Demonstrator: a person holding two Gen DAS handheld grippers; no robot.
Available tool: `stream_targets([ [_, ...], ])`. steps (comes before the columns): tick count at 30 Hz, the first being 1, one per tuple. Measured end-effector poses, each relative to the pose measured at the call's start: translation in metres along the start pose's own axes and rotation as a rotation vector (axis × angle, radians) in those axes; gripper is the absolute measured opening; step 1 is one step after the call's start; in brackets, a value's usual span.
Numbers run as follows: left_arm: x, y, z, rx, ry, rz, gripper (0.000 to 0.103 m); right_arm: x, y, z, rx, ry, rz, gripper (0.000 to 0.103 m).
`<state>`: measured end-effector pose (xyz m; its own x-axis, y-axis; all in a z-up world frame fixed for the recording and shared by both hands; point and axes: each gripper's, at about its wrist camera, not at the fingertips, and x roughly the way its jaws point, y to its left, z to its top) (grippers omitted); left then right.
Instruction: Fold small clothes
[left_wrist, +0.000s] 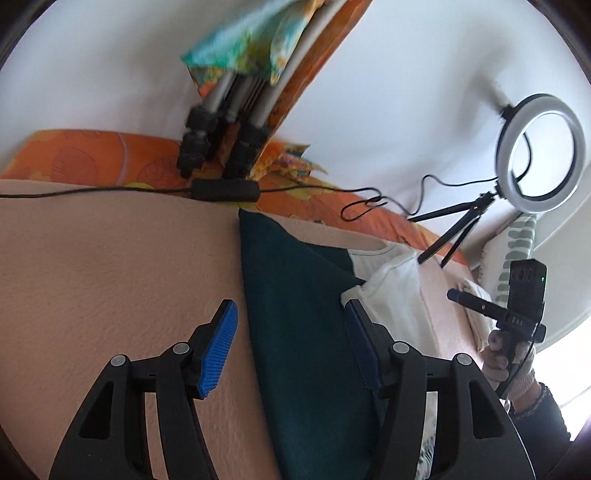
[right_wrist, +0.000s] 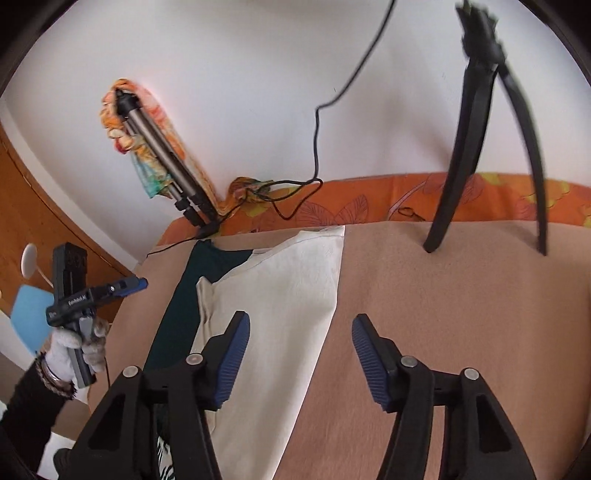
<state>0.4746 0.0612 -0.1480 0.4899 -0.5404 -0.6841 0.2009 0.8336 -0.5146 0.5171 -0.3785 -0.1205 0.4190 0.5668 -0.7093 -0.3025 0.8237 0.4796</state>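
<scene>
Lying lengthwise across the beige blanket (right_wrist: 443, 314), the cream garment (right_wrist: 280, 302) overlaps the dark green garment (left_wrist: 295, 314); the right gripper (right_wrist: 299, 354) is nearer, both it and the left gripper (left_wrist: 291, 347) apparently open, empty.

A room in a home, set up for filming: a bed or table under a beige blanket (right_wrist: 461, 295) with an orange flowered sheet (right_wrist: 369, 201) against a white wall (right_wrist: 240, 74), a ring light (left_wrist: 541, 147), tripod legs (right_wrist: 480, 147) and a blue chair (right_wrist: 27, 314).
</scene>
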Motion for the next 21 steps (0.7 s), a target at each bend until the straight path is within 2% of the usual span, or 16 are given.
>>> stream_targets([
  [5,0.034,0.006,0.011,-0.016,0.021,-0.014,0.059,0.038,-0.014,0.014,0.013,0.022,0.018,0.048],
  [8,0.045,0.002,0.014,0.017,0.031,-0.011,0.056,0.052,-0.017,0.022,0.011,0.027,0.038,0.043],
  [11,0.052,0.0,0.016,0.038,0.02,-0.002,0.04,0.062,-0.02,0.027,0.011,0.032,0.047,0.037],
  [12,0.053,0.001,0.017,0.036,0.018,-0.003,0.029,0.064,-0.021,0.028,0.016,0.034,0.053,0.032],
  [13,0.055,0.002,0.017,0.032,0.015,0.003,0.013,0.066,-0.022,0.03,0.018,0.035,0.058,0.029],
  [14,0.056,0.003,0.017,0.032,0.005,0.006,0.006,0.069,-0.022,0.03,0.019,0.036,0.058,0.02],
  [15,0.056,0.004,0.017,0.031,-0.004,0.009,0.003,0.071,-0.02,0.031,0.018,0.035,0.056,0.007],
  [16,0.055,0.005,0.017,0.03,-0.019,0.012,0.001,0.071,-0.02,0.032,0.009,0.035,0.042,0.001],
  [19,0.049,0.011,0.021,0.028,-0.055,0.014,0.001,0.069,-0.02,0.036,-0.028,0.022,-0.007,0.0],
  [21,0.044,0.014,0.021,0.037,-0.082,0.074,0.001,0.068,-0.022,0.039,-0.045,0.018,-0.071,0.0],
])
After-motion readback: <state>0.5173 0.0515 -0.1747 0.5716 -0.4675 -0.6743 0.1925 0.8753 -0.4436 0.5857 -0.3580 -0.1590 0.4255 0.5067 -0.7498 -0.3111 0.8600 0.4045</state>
